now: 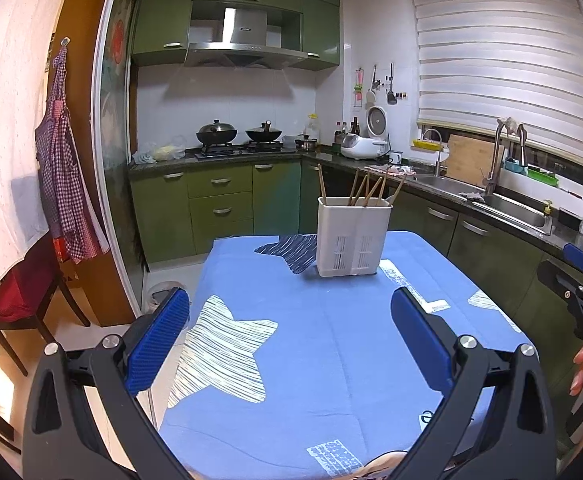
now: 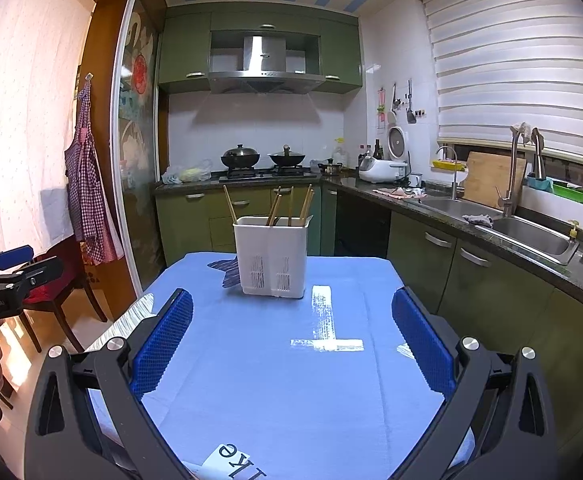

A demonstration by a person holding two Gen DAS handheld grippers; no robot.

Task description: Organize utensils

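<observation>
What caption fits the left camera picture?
Open left gripper faces a white utensil holder of chopsticks on a blue tablecloth.

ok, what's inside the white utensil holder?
Several wooden chopsticks stand upright in the white holder, tops leaning apart. Their lower ends and anything else inside are hidden by its walls.

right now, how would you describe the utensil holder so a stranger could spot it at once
Find the table under the blue star-print cloth in the middle of the green kitchen. At its far end stands the utensil holder, a white rectangular plastic caddy with slotted vents low on its front. It is the only object on the cloth, with wooden chopsticks sticking out.
</observation>
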